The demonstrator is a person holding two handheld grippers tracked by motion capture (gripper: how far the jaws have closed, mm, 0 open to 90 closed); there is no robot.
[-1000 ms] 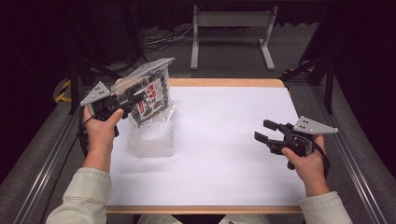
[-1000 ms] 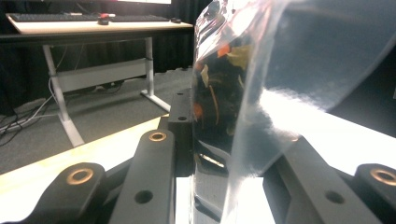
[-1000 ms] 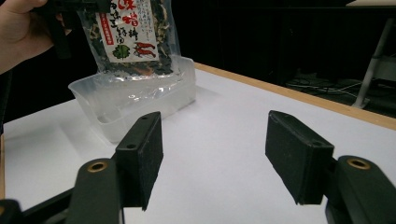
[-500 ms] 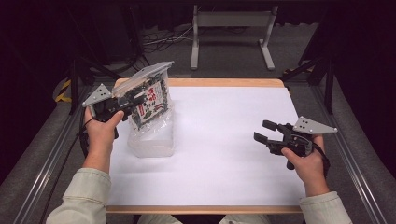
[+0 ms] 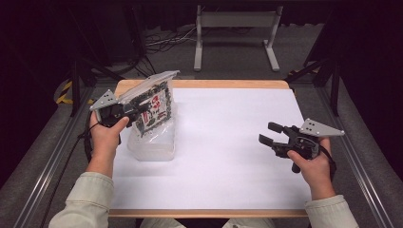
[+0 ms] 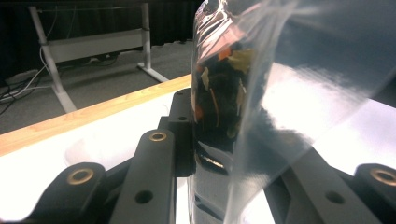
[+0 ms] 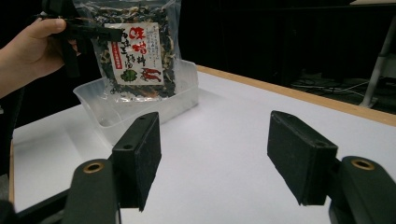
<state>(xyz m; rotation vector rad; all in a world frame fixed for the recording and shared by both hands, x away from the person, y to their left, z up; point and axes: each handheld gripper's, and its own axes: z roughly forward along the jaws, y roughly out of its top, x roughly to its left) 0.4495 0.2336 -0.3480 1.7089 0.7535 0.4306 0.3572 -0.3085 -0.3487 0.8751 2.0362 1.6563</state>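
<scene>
I note my left gripper (image 5: 138, 110) clamped on the snack bag (image 5: 153, 103), held above the clear tub (image 5: 151, 148). My right gripper (image 5: 271, 134) stands open (nothing between its pads) over the bench (image 5: 228, 142).

The left tool (image 5: 142, 110) has carried the packet (image 5: 153, 105) slightly down toward the clear tub (image 5: 152, 145).

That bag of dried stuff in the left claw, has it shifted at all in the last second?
No. The bag hangs in the left gripper above the clear tub, its top corner level with the table's far wooden edge as before.
</scene>
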